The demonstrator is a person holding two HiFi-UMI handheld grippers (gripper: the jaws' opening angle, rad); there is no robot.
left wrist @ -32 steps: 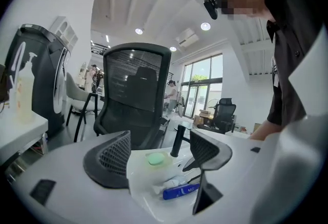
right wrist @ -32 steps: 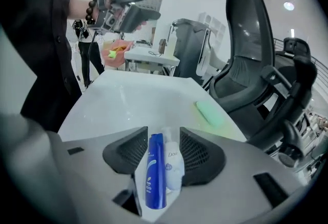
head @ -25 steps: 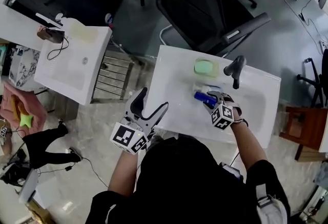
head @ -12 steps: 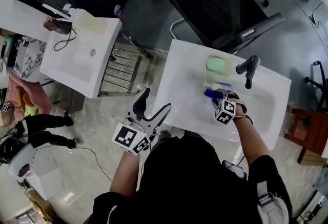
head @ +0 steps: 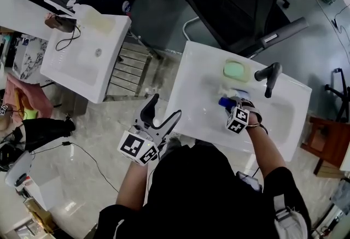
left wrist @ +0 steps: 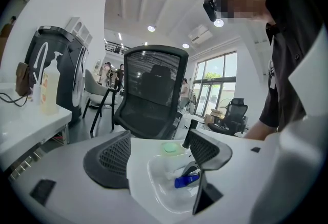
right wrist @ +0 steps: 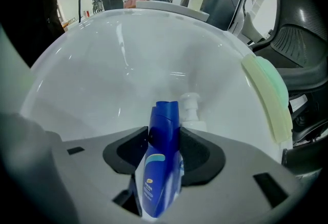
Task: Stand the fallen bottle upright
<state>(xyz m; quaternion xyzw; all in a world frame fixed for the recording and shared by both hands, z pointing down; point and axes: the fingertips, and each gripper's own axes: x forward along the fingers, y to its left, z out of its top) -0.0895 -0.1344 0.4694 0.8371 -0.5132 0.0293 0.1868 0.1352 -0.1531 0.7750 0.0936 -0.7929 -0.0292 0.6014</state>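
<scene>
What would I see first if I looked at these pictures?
Probably the bright blue bottle, pinched between the right tongs down inside the white sink. After that, the pale green block on the sink's far rim, next to the black tap. The left tongs are open and empty, held just off the sink's near left edge.

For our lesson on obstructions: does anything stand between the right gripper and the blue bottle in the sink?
Nothing does: the right gripper is closed on the bottle. A white pump dispenser sits just beyond it in the sink and might crowd the standing spot.
</scene>
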